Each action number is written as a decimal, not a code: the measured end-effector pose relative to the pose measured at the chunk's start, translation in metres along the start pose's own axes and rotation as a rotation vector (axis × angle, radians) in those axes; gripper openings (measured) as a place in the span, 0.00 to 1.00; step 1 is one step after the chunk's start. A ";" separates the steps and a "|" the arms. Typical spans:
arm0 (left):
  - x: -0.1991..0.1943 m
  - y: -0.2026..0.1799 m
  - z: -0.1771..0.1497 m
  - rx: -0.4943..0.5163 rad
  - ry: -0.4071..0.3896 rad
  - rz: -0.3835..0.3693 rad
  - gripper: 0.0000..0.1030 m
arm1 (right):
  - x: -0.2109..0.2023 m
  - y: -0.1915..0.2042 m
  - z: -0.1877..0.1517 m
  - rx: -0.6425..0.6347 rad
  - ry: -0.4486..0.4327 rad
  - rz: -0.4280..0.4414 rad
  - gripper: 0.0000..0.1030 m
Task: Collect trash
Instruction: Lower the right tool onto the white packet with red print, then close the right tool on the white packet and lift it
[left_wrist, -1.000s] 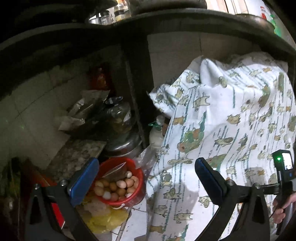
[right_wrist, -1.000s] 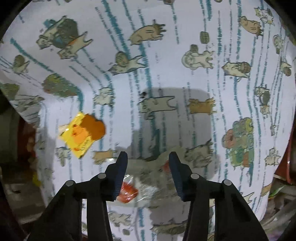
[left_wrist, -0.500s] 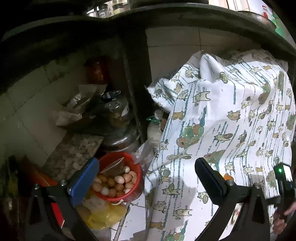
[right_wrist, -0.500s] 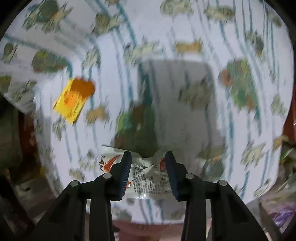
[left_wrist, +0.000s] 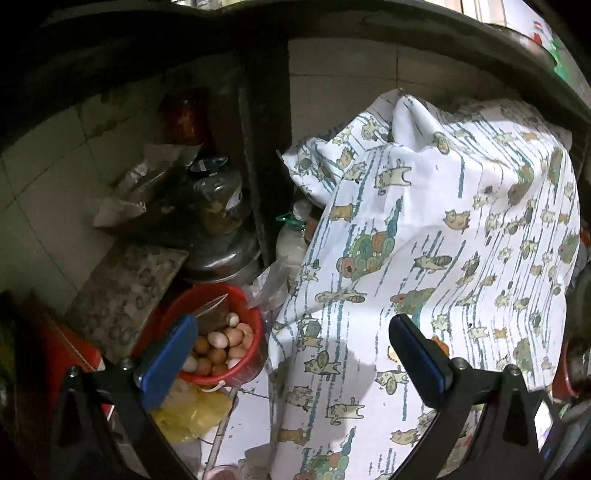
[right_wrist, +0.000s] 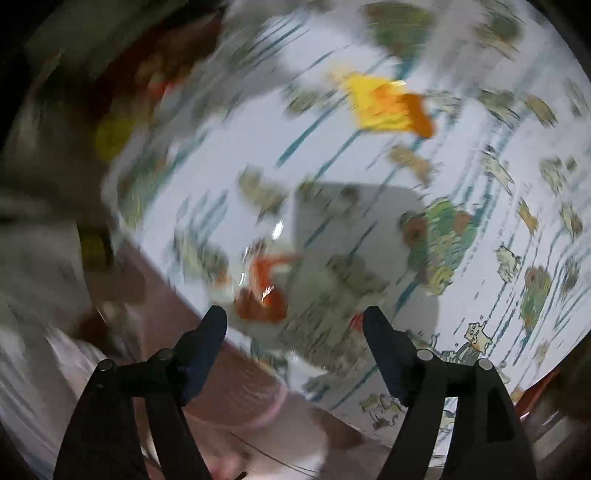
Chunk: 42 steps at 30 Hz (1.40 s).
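Right hand-held gripper (right_wrist: 295, 325) just spread wide, crumpled wrapper (right_wrist: 273, 295) released between jaws, left hand-held gripper (left_wrist: 291, 347) wide open, empty.

Your left gripper (left_wrist: 291, 354) is standing with its jaws spread wide, angling downward, its blue pads (left_wrist: 168, 360) gripping nothing; your right gripper (right_wrist: 295, 332) is pointing almost straight down, and its jaws have just been opening; they are now standing well apart, with a crinkled wrapper (right_wrist: 266, 291) showing blurred in the gap between the dark fingers (right_wrist: 207, 339), and neither pad appears to be pressing on it.
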<state>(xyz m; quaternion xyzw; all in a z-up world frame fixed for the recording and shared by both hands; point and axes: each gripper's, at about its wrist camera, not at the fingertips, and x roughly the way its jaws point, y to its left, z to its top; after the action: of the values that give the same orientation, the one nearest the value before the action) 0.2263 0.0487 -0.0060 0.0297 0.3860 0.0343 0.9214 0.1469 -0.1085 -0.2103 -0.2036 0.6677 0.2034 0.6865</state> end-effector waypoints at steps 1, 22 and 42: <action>0.000 -0.001 0.000 0.006 -0.001 0.001 1.00 | 0.005 0.009 -0.002 -0.040 0.011 -0.038 0.76; 0.011 -0.014 -0.003 0.043 0.023 0.025 1.00 | -0.002 -0.118 0.041 0.659 -0.046 0.287 0.26; 0.023 -0.008 -0.005 0.060 0.052 0.103 1.00 | 0.020 -0.105 0.062 0.570 -0.120 0.198 0.63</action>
<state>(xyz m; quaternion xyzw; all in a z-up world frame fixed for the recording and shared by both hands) 0.2392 0.0432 -0.0268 0.0764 0.4085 0.0709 0.9068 0.2571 -0.1620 -0.2277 0.0755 0.6728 0.0852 0.7310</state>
